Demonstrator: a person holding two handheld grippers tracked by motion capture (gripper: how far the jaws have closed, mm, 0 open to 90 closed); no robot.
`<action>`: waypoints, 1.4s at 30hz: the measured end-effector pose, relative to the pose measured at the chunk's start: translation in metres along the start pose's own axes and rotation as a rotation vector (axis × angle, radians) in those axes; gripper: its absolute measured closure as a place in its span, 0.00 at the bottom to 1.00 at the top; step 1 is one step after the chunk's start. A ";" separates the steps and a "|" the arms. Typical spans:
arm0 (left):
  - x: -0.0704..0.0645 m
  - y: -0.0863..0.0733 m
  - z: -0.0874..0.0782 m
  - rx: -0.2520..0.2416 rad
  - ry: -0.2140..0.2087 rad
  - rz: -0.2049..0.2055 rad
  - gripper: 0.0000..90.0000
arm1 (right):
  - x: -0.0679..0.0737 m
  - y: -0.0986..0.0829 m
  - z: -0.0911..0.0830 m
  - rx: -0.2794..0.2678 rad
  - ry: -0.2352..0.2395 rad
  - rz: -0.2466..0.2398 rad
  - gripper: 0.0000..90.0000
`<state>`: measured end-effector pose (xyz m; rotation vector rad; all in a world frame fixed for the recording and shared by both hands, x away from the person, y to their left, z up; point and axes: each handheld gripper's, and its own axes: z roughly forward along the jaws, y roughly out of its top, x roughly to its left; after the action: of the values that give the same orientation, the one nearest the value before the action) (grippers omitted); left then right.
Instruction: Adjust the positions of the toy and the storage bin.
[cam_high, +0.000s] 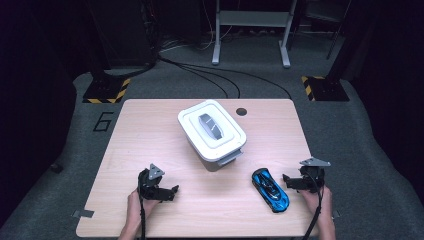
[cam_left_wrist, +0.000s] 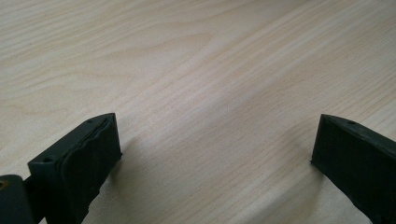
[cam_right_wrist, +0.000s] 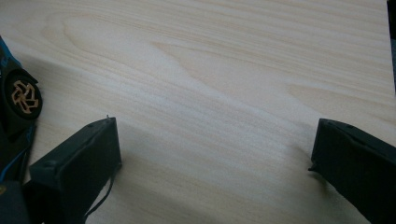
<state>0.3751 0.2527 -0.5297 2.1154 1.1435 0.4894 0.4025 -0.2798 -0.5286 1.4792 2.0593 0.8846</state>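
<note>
A blue and black toy car (cam_high: 270, 189) lies on the wooden table (cam_high: 150, 125) near the front right. My right gripper (cam_high: 291, 181) rests just right of it, open, with bare wood between its jaws; the car's wheel (cam_right_wrist: 21, 97) shows at the left edge of the right gripper view. A white lidded box (cam_high: 212, 132) with a grey handle stands in the middle of the table. At the front left, my left gripper (cam_high: 172, 192) sits open on the table. In the left gripper view its jaws (cam_left_wrist: 215, 144) stand wide apart over bare wood.
A small round hole (cam_high: 241, 111) sits in the table's far edge, behind the box. Beyond the table are floor cables, stand legs and two yellow-and-black striped bases (cam_high: 106, 90). Bare wood lies between the two grippers and left of the box.
</note>
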 end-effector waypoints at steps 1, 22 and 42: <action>0.000 0.000 0.000 -0.001 0.001 0.000 0.01 | 0.000 0.000 0.000 0.008 0.007 -0.005 0.00; -0.001 -0.001 -0.001 0.009 0.005 0.004 0.01 | 0.016 0.057 -0.026 0.003 0.019 -0.012 0.00; -0.002 -0.001 -0.001 0.000 0.009 0.001 0.01 | 0.056 0.130 -0.054 -0.089 0.094 -0.114 0.02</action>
<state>0.3734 0.2520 -0.5300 2.1160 1.1480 0.4996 0.4327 -0.2110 -0.3970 1.2833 2.1189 1.0031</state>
